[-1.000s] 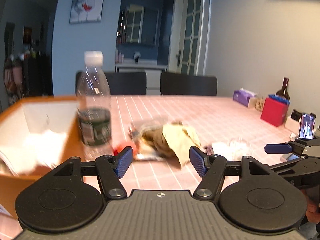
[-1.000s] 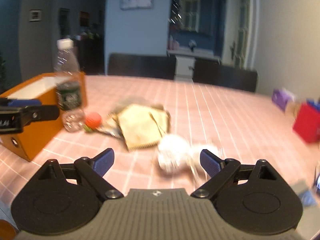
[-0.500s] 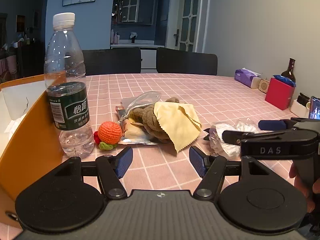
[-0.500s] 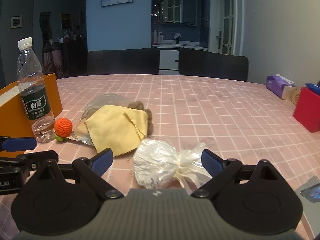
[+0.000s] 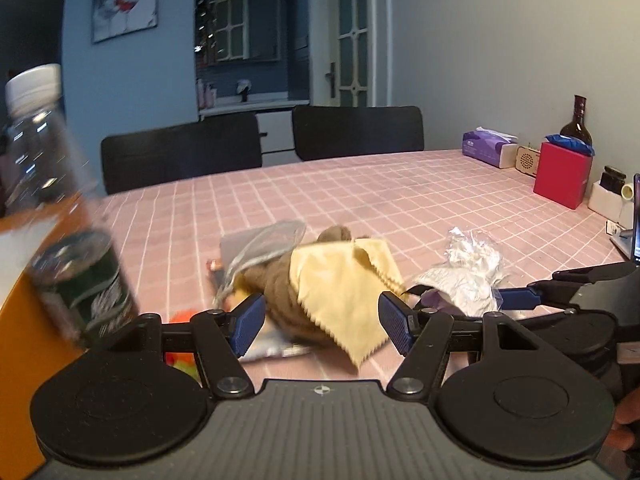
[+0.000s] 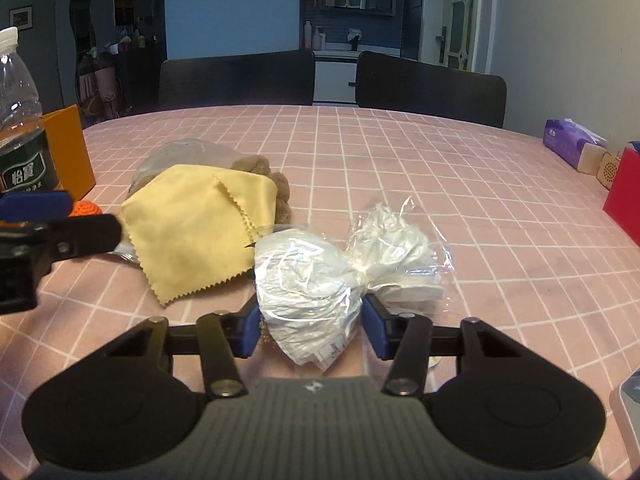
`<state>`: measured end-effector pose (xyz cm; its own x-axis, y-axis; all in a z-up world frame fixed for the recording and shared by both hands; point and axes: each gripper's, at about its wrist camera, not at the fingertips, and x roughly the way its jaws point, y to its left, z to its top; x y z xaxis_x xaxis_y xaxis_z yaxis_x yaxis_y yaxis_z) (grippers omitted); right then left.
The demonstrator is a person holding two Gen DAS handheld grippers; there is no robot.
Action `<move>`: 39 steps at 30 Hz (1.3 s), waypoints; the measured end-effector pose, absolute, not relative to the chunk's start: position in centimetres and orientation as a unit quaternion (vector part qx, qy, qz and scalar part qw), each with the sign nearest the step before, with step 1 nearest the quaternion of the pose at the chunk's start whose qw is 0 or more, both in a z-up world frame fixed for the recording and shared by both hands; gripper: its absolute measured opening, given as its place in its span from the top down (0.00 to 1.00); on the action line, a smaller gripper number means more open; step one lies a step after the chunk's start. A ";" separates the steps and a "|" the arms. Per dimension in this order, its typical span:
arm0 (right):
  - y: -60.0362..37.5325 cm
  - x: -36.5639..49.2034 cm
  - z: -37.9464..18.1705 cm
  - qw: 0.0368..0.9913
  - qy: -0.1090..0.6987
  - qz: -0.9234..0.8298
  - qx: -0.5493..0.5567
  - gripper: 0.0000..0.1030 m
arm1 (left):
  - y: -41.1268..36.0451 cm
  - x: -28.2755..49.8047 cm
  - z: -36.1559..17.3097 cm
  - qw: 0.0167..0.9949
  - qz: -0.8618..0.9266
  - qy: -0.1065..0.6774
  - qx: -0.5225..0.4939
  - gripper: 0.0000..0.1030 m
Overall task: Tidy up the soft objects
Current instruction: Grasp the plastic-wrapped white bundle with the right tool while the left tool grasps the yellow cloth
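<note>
Pink checked tablecloth (image 6: 400, 168), right gripper (image 6: 310, 328) closing around a crumpled white plastic bag (image 6: 308, 276) lying between its jaws, left gripper (image 5: 320, 318) wide and empty over a yellow cloth (image 5: 340, 280) draped on a brown plush toy (image 5: 276, 280), water bottle (image 5: 60, 220) at left.

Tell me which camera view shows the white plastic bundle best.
The right wrist view: the white plastic bundle lies sharp and whole on the pink tablecloth, between the closing jaws of the right tool. The left wrist view shows it farther off to the right, partly hidden behind that tool's arm.
</note>
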<state>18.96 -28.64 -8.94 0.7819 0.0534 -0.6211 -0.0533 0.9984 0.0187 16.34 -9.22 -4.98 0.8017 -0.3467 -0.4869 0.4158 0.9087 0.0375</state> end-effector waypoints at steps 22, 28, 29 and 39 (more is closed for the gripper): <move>-28.5 19.3 -9.3 0.941 0.333 0.053 -0.020 0.52 | -13.0 19.1 -7.2 0.939 -0.215 0.233 0.132 0.88; -28.6 18.4 -8.4 0.945 0.322 0.055 -0.021 0.52 | -11.4 16.8 -5.5 0.947 -0.218 0.216 0.094 0.99; -28.5 18.1 -8.1 0.946 0.319 0.055 -0.023 0.52 | -10.9 16.5 -5.2 0.948 -0.218 0.215 0.086 0.99; -27.3 13.5 -5.2 0.955 0.286 0.073 -0.034 0.52 | -6.5 12.8 -2.2 0.960 -0.184 0.208 0.023 0.99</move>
